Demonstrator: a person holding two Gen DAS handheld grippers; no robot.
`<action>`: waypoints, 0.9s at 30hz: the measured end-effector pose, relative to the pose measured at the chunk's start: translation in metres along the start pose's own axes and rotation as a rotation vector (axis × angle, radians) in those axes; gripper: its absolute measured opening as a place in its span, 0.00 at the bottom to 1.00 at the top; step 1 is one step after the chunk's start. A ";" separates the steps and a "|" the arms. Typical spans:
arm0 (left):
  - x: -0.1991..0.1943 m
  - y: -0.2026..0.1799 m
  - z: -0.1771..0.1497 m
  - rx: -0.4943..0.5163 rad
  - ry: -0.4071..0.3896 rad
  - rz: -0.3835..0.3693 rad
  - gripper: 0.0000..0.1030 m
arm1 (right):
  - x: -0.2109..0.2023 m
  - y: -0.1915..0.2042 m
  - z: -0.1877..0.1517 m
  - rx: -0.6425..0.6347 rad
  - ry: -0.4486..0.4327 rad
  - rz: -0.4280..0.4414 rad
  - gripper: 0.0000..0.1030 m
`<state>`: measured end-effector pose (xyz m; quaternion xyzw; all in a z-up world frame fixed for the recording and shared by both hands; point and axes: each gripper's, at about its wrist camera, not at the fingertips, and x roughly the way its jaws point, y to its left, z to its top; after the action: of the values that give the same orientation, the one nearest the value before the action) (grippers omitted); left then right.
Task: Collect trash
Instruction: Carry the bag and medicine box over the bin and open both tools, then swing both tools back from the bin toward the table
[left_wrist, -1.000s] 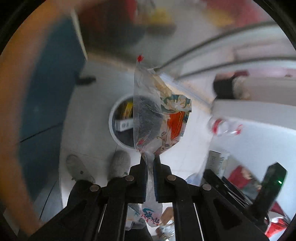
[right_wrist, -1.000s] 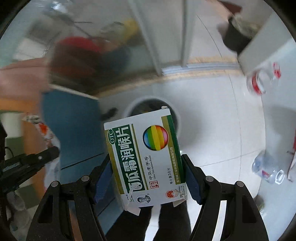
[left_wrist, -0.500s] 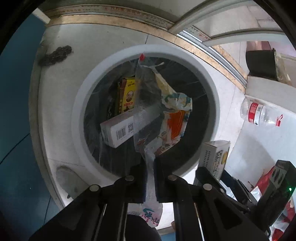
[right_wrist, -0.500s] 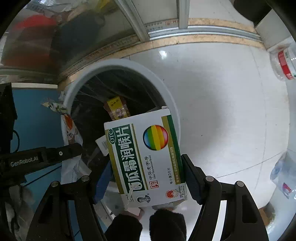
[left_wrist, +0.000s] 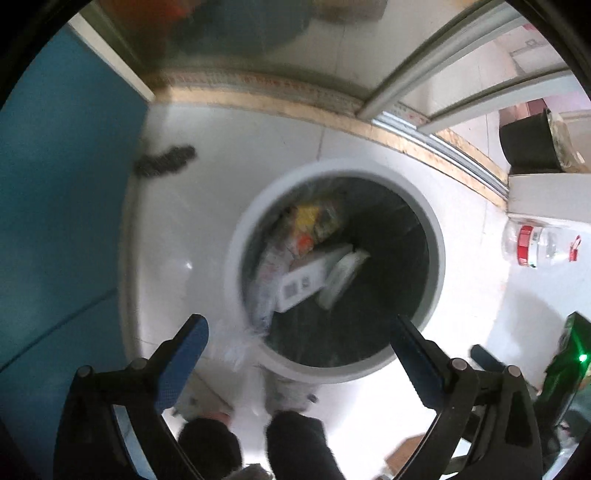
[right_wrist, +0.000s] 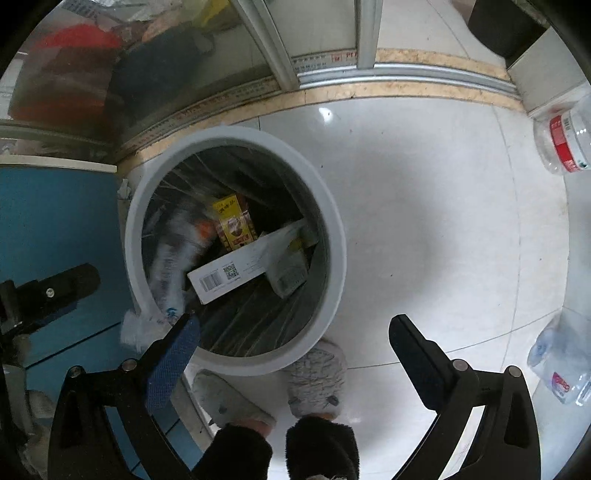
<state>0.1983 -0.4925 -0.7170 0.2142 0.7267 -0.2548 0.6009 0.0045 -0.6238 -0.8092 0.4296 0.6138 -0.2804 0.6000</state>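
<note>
A white round trash bin (left_wrist: 437, 254) with a black liner stands on the white floor; it also shows in the right wrist view (right_wrist: 332, 236). Inside lie a long white box (right_wrist: 236, 271), a yellow box (right_wrist: 234, 221), the green-and-white medicine box (right_wrist: 290, 273) and a clear plastic wrapper (right_wrist: 170, 258), blurred, draped over the near-left rim. My left gripper (left_wrist: 297, 330) is open and empty above the bin's near rim. My right gripper (right_wrist: 295, 332) is open and empty above the bin's near rim.
A blue cabinet (left_wrist: 55, 206) stands left of the bin. Clear plastic bottles lie on the floor at right (right_wrist: 565, 142) (right_wrist: 561, 365). A sliding-door track (right_wrist: 406, 79) runs behind. The person's grey slippers (right_wrist: 317, 380) stand by the bin. A dark clump (left_wrist: 164, 162) lies on the floor.
Both grippers have opened. The left let go of the plastic wrapper and the right let go of the medicine box; both now lie in the bin.
</note>
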 end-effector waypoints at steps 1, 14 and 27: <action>-0.006 -0.001 -0.002 0.007 -0.016 0.013 0.97 | -0.005 0.002 -0.001 -0.006 -0.008 -0.008 1.00; -0.109 -0.009 -0.057 0.090 -0.161 0.198 0.97 | -0.109 0.013 -0.038 -0.012 -0.091 -0.092 1.00; -0.299 -0.039 -0.138 0.104 -0.228 0.163 0.97 | -0.349 0.040 -0.114 -0.055 -0.210 -0.124 1.00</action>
<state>0.1242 -0.4381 -0.3980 0.2732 0.6199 -0.2648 0.6863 -0.0481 -0.5731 -0.4474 0.3424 0.5804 -0.3433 0.6542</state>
